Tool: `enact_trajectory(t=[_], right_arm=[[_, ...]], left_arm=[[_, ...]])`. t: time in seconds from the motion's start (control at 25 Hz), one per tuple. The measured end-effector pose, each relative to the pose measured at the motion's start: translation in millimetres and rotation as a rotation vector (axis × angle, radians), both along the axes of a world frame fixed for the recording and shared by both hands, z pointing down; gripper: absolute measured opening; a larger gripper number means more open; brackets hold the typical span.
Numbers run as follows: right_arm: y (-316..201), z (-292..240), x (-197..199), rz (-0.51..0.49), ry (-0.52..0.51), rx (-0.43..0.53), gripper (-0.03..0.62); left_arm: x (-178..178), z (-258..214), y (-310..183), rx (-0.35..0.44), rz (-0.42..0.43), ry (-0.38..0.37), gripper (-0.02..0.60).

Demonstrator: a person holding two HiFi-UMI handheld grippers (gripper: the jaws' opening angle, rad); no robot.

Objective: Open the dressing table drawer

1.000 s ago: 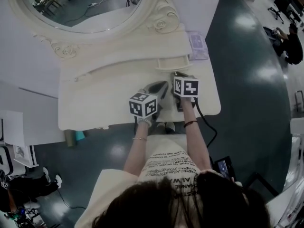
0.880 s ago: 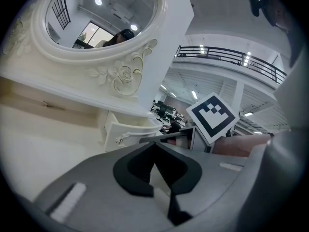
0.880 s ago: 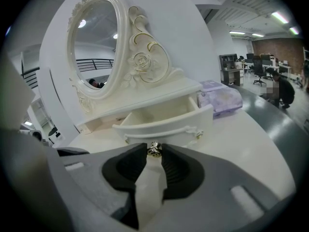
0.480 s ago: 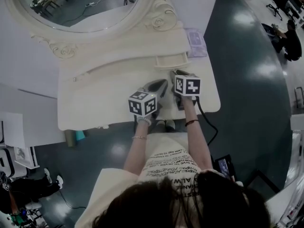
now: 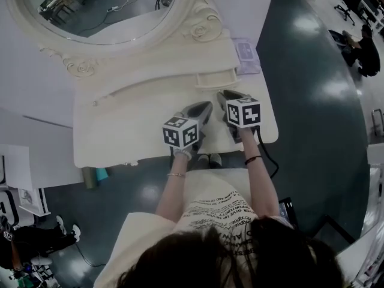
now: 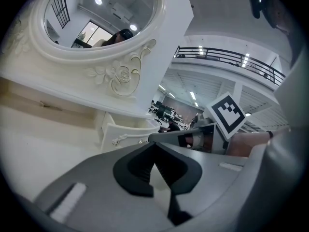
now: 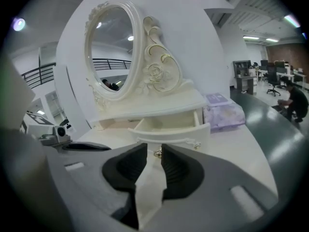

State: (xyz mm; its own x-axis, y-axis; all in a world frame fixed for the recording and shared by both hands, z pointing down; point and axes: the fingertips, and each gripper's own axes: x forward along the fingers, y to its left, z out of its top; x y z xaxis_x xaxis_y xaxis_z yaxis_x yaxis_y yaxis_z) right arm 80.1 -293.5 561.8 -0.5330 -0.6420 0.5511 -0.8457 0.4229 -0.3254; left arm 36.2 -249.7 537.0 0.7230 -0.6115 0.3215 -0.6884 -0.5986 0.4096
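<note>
In the head view, the drawer (image 5: 216,78) is seen pulled out below the mirror (image 5: 102,17), at the right of the bench (image 5: 120,131). The left gripper (image 5: 207,107) and right gripper (image 5: 223,95) are held near its front.

In the left gripper view, the jaws are seen tip to tip, with nothing between them.

In the right gripper view, the jaws, which have just been closing a little, are narrowly parted. The knob (image 7: 158,153) is seen just beyond their tips, ungripped.

The opening is judged done; only withdrawal is left.
</note>
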Motion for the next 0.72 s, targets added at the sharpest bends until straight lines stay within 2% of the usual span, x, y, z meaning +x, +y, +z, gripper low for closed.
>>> enact_trajectory(t=[0.28,0.72], right_arm=[[19,-19,-11,-0.112,-0.047,0.096,0.087],[35,-48,-21,-0.187,-0.127,0.209,0.021]], left_arm=[[-4,-14,2,0.022,0.009,0.027,-0.002],[-3,-27,11,0.067,0.031,0.056,-0.002]])
